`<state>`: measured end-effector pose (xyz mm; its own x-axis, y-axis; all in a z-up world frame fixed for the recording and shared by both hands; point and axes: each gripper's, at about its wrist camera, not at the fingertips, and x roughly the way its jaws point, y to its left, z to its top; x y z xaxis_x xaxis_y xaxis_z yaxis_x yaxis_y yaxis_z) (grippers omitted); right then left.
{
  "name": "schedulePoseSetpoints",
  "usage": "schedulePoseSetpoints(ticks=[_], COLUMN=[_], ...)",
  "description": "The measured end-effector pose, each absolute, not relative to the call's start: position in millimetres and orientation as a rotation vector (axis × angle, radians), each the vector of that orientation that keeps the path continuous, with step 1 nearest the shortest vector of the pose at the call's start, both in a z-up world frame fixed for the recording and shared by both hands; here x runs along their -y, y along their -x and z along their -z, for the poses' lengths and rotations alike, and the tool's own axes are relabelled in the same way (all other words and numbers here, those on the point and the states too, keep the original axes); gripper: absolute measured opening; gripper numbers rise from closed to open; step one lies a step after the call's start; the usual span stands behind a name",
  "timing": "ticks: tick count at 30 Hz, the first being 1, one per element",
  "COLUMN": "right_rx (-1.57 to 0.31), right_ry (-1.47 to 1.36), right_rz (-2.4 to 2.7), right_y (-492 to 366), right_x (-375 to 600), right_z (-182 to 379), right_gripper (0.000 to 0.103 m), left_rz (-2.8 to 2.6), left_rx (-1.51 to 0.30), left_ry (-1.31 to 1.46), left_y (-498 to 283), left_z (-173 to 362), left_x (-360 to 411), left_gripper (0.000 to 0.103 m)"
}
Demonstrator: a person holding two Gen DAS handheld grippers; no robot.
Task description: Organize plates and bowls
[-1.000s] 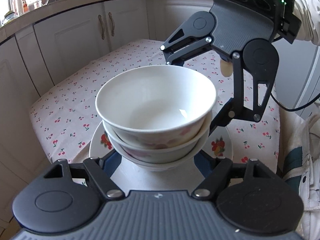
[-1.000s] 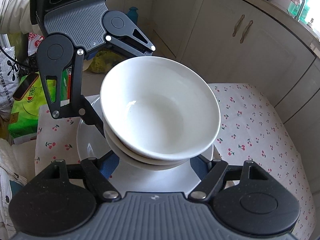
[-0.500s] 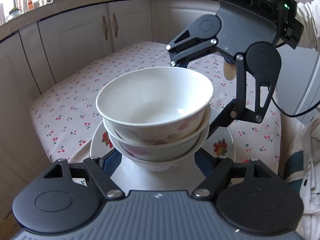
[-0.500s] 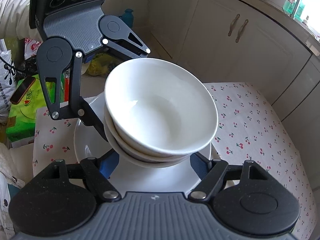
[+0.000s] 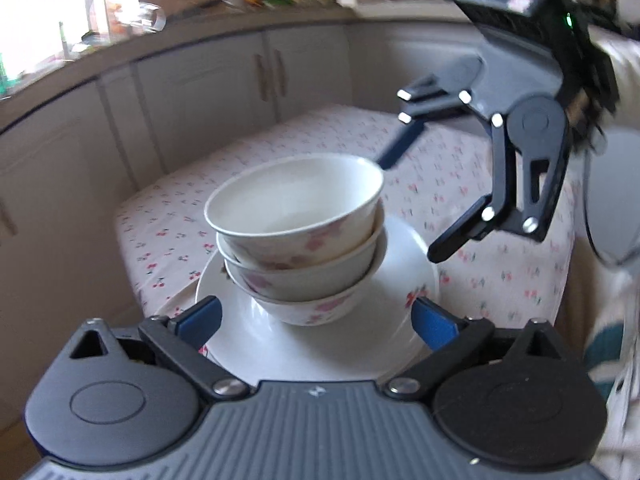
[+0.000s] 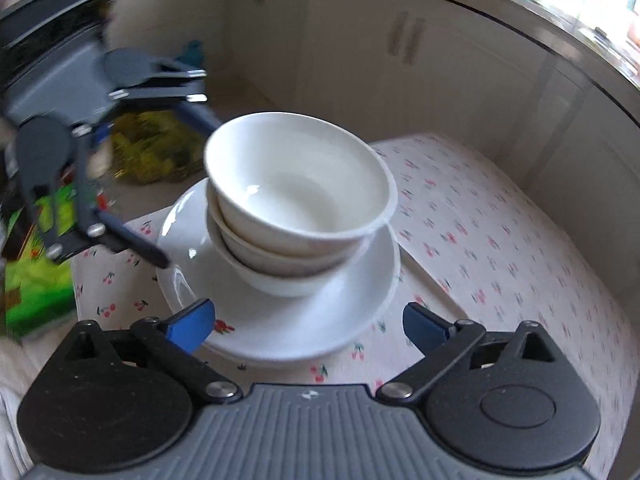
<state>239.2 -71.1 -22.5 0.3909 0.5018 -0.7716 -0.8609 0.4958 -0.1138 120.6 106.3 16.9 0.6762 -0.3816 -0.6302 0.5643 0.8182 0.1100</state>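
Observation:
Three white bowls with pink flower prints (image 5: 296, 216) are nested in a stack on white plates (image 5: 340, 344) on the cherry-print tablecloth (image 5: 460, 184). The stack also shows in the right wrist view (image 6: 298, 196) on the plates (image 6: 320, 320). My left gripper (image 5: 316, 320) is open, its blue fingertips apart on either side of the plate's near rim. My right gripper (image 6: 308, 326) is open and empty, drawn back from the plates' near rim. Each gripper shows across the stack in the other's view, the right gripper (image 5: 408, 208) and the left gripper (image 6: 176, 184) both clear of the bowls.
White kitchen cabinets (image 5: 240, 80) and a cluttered counter (image 5: 160, 20) run behind the table. Green and yellow bags (image 6: 40, 280) lie on the floor past the table's edge. A white cloth (image 5: 612, 320) hangs at the right.
Both grippers have pulled back and away from the stack of bowls and now stand clear of it. The bowls and plates stay in place on the table.

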Motion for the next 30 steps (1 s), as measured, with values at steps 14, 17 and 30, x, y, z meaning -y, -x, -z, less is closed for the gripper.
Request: schedulePoseSetpoints(ticks=[14,17,30], right_rx=[-0.832,-0.851,-0.78], right_ry=[0.301,0.262,0.168], right_rz=[-0.429,-0.358,-0.239], right_y=[-184,-170,-113], right_x=[99,105,135], right_z=[17,16,-12], right_gripper=[0.103,0.103,0.103], left_rz=[-0.016,-0.086,-0.13], left_rx=[-0.65,-0.704,-0.673], left_ry=[-0.167,-0.115,-0.041], left_y=[-65,-59,-13], left_z=[-34,-42,-72], left_x=[-35,-25,2], left_gripper=[0.102,0.102,0.102])
